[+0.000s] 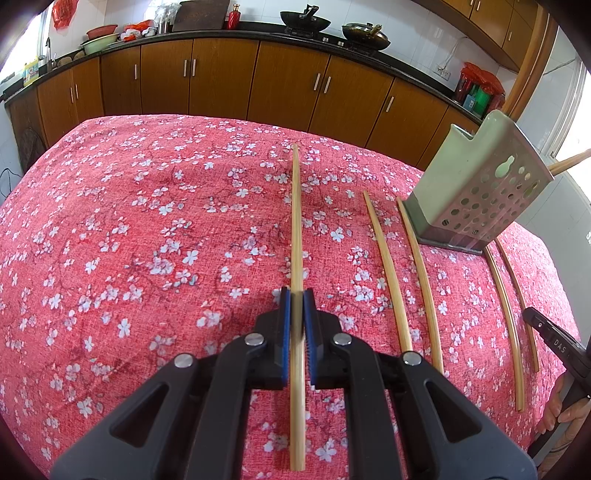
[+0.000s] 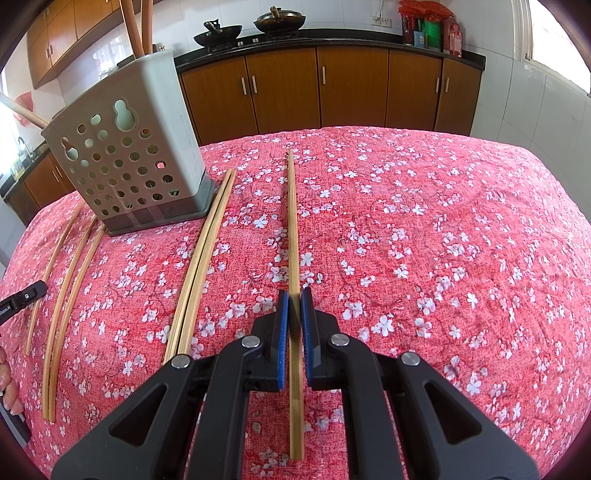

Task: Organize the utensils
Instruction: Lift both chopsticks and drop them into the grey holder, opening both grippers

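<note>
Left wrist: holder [image 1: 476, 192] seemingly touches chopstick [image 1: 417, 266].

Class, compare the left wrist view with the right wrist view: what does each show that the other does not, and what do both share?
Only the left wrist view shows the left gripper closed on a chopstick and the basins on the counter's far left. Only the right wrist view shows the right gripper closed on its own chopstick and two long handles rising from the holder. Both show the green perforated utensil holder, loose chopsticks on the floral tablecloth, and the woks.
</note>
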`<state>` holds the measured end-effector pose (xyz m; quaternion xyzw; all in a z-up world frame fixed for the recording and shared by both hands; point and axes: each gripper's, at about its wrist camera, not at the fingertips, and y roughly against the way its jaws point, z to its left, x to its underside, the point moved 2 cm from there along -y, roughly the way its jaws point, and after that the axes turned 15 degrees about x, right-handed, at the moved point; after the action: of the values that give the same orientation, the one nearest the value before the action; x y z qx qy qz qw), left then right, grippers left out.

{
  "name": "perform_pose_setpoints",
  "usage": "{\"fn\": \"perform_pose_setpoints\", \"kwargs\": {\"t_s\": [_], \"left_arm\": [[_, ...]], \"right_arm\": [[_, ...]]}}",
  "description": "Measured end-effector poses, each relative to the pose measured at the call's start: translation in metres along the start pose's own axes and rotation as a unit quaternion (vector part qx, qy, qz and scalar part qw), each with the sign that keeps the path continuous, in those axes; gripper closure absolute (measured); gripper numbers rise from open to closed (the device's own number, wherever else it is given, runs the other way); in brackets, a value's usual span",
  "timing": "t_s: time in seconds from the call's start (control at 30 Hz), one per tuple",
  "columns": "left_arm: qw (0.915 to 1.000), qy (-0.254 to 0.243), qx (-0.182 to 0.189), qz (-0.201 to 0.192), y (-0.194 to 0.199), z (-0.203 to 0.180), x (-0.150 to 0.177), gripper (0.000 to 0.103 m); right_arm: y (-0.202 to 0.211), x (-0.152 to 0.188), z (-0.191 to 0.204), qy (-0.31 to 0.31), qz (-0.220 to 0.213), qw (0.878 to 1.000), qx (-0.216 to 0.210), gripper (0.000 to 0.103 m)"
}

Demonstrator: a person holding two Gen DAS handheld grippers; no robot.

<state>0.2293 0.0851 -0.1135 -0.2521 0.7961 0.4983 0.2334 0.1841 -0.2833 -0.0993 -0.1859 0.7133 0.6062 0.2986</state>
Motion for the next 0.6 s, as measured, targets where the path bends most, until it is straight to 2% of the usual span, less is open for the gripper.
{"fn": "perform_pose_setpoints", "kwargs": {"t_s": [0.27, 0.4, 0.6], "left_arm": [[1.0, -0.004, -0.004, 0.001, 0.0, -0.001, 0.0, 0.092], [0.9981, -0.049, -0.032, 0.017, 0.002, -0.014, 0.008, 0.092], [0.9967, -0.062, -0.046, 0.022, 0.016, -0.02, 0.026, 0.092]], "right_arm": [[-0.001, -0.002, 0.003, 0.0, 0.001, 1.0, 0.0, 0.095], [0.004, 0.002, 0.005, 0.01, -0.001, 1.0, 0.003, 0.095], [0.012, 0.012, 0.006, 0.009, 0.0, 1.0, -0.004, 0.095]]}}
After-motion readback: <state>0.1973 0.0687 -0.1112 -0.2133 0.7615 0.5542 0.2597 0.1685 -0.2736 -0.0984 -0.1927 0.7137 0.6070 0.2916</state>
